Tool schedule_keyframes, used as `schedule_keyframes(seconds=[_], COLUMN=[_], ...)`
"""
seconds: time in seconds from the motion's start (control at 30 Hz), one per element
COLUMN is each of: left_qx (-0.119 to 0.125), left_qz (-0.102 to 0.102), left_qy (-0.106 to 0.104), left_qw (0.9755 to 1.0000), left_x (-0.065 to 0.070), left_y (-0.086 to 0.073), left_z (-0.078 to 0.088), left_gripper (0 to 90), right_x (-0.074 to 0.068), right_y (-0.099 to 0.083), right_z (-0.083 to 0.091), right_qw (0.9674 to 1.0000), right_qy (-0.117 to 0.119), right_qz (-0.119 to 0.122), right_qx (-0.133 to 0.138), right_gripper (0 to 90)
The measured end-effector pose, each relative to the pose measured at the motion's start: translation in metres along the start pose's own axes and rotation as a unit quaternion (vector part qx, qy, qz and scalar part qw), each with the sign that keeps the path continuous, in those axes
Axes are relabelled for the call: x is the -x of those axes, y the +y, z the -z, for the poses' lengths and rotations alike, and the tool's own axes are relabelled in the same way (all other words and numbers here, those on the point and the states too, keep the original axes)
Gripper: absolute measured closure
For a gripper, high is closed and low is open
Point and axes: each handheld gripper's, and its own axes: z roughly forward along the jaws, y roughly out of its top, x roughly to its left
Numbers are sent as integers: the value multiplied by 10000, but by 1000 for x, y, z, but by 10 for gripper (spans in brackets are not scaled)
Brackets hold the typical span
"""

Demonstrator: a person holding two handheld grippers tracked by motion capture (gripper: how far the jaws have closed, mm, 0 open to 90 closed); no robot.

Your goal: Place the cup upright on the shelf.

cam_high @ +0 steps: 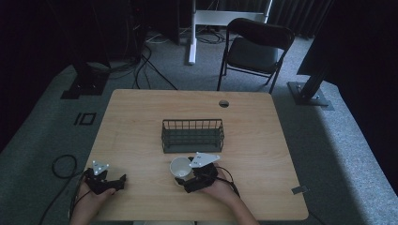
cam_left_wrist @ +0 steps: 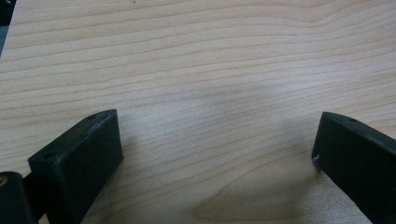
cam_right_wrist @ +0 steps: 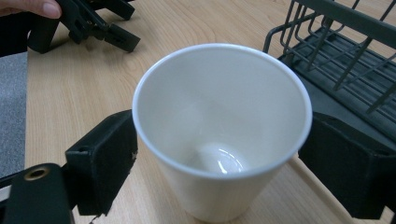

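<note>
Your right gripper (cam_right_wrist: 219, 154) had its two black jaws closed against the sides of the white, empty, upright paper cup (cam_right_wrist: 222, 126), which stood on the light wooden table (cam_high: 141, 117) just in front of the dark wire basket (cam_high: 192, 135). Your left gripper (cam_left_wrist: 217, 158) rested released near the table's front left edge, jaws wide apart over bare wood.

White cup (cam_right_wrist: 219, 135) upright, empty, beside wire basket (cam_right_wrist: 345, 60).
</note>
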Motion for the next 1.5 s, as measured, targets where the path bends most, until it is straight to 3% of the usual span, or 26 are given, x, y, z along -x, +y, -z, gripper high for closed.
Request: schedule_keyframes(seconds=[0.47, 0.6, 0.8, 1.5], left_qx=[-4, -1, 1, 5], left_qz=[-2, 0, 3, 13], left_qy=[0, 1, -1, -1], left_qw=[10000, 10000, 10000, 10000], left_x=[0, 0, 0, 0], left_y=[0, 0, 0, 0], left_z=[0, 0, 0, 0], left_gripper=[19, 19, 19, 19], right_x=[-4, -5, -8, -4], right_y=[6, 6, 10, 53], right_z=[-14, -14, -14, 0], right_qw=[9997, 9996, 9993, 9992], right_qy=[-176, -215, -250, -210], right_qz=[168, 181, 238, 288], right_qx=[-79, -83, -145, 168], right_gripper=[125, 189, 194, 195])
